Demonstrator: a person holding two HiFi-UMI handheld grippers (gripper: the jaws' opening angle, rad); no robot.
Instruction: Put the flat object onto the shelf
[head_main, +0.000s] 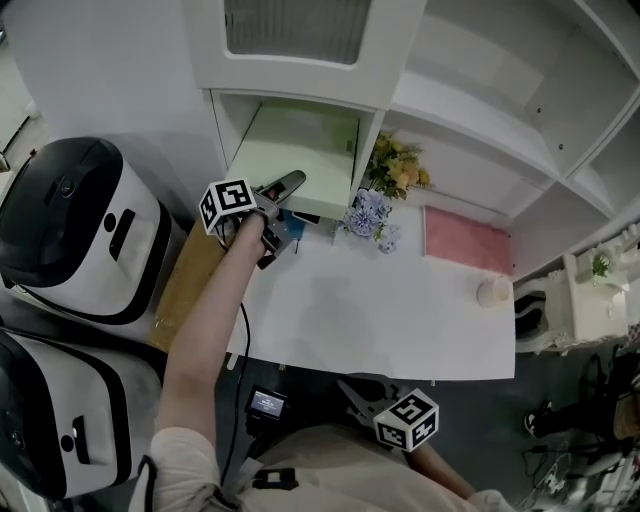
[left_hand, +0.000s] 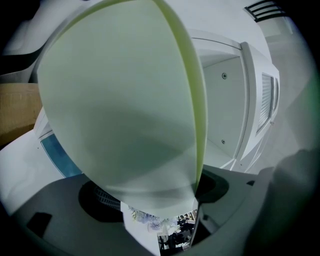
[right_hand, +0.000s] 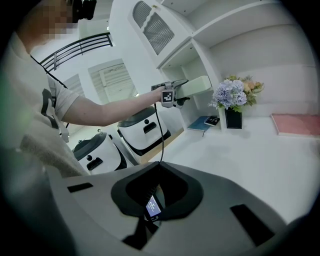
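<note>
The left hand-held gripper (head_main: 283, 190) was clamped on the near edge of a pale green flat rectangular board (head_main: 295, 150), its jaws pressed against the two faces. The arm was stretched forward over the white counter (head_main: 380, 320). The board was lifted clear of the counter and tilted, and its far end reached into the lowest left compartment of the white shelf unit (head_main: 395, 105), just under a cabinet door with a ribbed pane. No view showed whether the board touched the floor of that compartment. In the left gripper view the board filled most of the frame, with the white inner wall of the compartment to its right.

The right hand-held gripper (head_main: 352, 393) hung low, near the person's body, off the front edge of the counter. Its jaws were together, with nothing between them.

A blue book (right_hand: 202, 123) lay on the counter just below the held board. Beside it stood a bunch of purple and yellow flowers (head_main: 372, 212). Farther right, a pink flat mat (head_main: 465, 240) lay against the back of the counter. Two black-and-white rounded appliances (head_main: 75, 225) stood to the left of the counter.
</note>
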